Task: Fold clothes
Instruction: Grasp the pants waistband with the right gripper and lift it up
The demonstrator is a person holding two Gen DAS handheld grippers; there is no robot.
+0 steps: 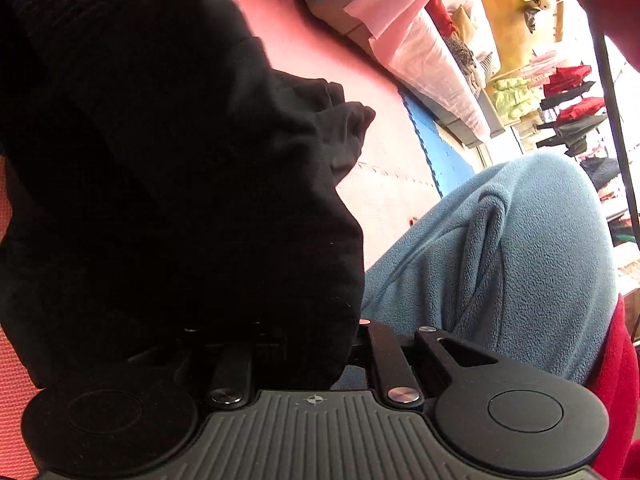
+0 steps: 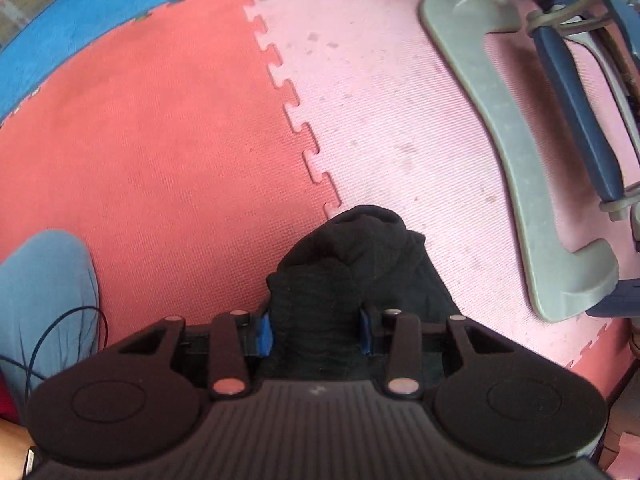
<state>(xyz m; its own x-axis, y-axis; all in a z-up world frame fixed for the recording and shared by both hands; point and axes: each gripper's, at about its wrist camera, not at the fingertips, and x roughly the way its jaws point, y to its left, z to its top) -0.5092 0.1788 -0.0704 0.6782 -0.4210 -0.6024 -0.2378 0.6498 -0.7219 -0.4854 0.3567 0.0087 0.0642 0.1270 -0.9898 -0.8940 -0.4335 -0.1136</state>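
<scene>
A black garment (image 1: 160,160) hangs in a big dark fold across the left wrist view, draped over the front of my left gripper (image 1: 296,336). The cloth hides its fingers, which are shut on it. In the right wrist view, a bunched end of the same black garment (image 2: 360,248) sticks out between the blue pads (image 2: 264,330) of my right gripper (image 2: 316,328). That gripper is shut on the bunch. It points straight down, well above the foam floor mat (image 2: 168,152).
A person's knee in blue fleece trousers (image 1: 500,260) is close on the right, and shows again at the left edge (image 2: 44,280) beside a thin black cable (image 2: 60,332). A grey plastic frame (image 2: 512,140) lies on the pink mat. A pink-covered bed (image 1: 420,48) and hanging clothes (image 1: 568,96) stand behind.
</scene>
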